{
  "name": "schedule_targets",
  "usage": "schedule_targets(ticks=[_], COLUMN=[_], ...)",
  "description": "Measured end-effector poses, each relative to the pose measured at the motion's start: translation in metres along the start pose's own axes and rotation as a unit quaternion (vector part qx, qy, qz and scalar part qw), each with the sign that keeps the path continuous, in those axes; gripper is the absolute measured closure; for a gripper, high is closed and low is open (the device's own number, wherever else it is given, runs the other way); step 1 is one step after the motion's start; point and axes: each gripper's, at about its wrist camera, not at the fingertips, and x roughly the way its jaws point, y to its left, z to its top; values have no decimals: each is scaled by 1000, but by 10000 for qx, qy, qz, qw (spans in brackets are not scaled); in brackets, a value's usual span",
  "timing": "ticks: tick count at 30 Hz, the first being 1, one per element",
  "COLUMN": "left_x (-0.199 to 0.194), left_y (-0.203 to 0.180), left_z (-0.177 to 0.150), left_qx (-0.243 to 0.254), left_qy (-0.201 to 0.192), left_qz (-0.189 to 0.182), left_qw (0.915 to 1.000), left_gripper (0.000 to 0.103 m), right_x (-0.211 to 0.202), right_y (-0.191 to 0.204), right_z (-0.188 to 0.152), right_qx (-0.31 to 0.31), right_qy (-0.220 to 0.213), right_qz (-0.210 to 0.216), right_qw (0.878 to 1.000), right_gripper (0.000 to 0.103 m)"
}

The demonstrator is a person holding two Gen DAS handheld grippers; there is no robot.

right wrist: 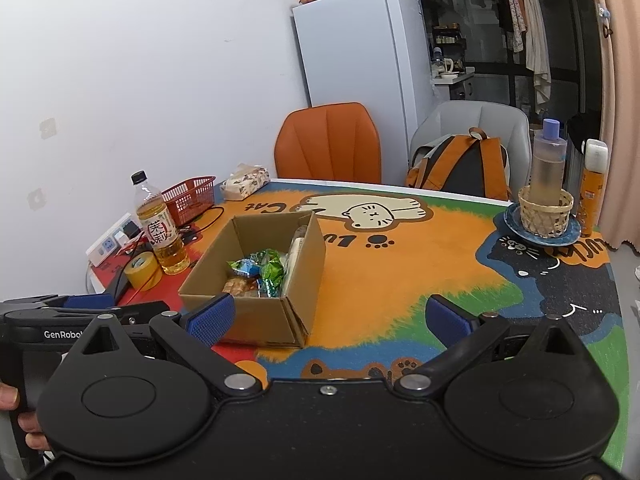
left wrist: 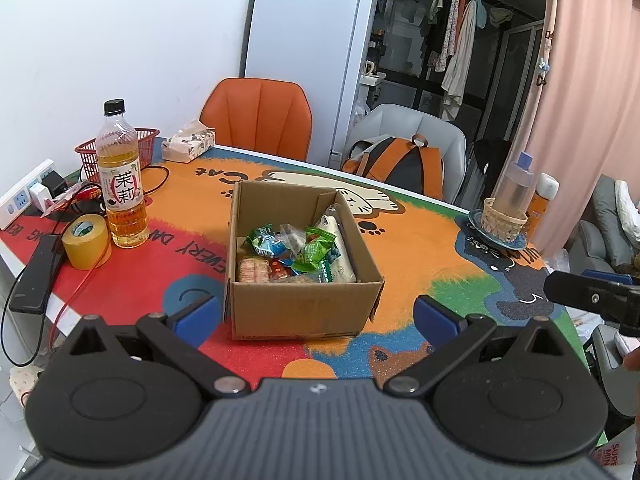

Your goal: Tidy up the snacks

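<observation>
An open cardboard box (left wrist: 304,304) stands on the colourful table mat and holds several wrapped snacks (left wrist: 296,256), green, blue and white packets and crackers. It also shows in the right wrist view (right wrist: 248,312) with the snacks (right wrist: 260,272) inside. My left gripper (left wrist: 316,316) is open and empty, hovering just in front of the box's near wall. My right gripper (right wrist: 328,320) is open and empty, to the right of the box and a little back from it. The left gripper body shows at the left edge of the right wrist view (right wrist: 80,304).
A tea bottle (left wrist: 120,176), a yellow tape roll (left wrist: 86,246), a red basket (left wrist: 120,152), a tissue pack (left wrist: 188,146) and a power strip (left wrist: 24,194) sit left of the box. A wicker cup with a bottle on a blue plate (left wrist: 504,220) stands at the right. Chairs and a fridge stand behind.
</observation>
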Motion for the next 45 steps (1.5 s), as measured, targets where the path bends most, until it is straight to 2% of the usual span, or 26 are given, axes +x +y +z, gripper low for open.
schedule_targets(ticks=[45], left_x=[-5], left_y=[-2], left_z=[-1], left_qx=[-37], left_qy=[-79], left_qz=[4], left_qw=[10000], left_gripper=[0], right_x=[0], right_y=[3], right_z=[-3], right_qx=[-35], right_qy=[-31], right_qz=[-31], right_qw=[10000], right_gripper=[0])
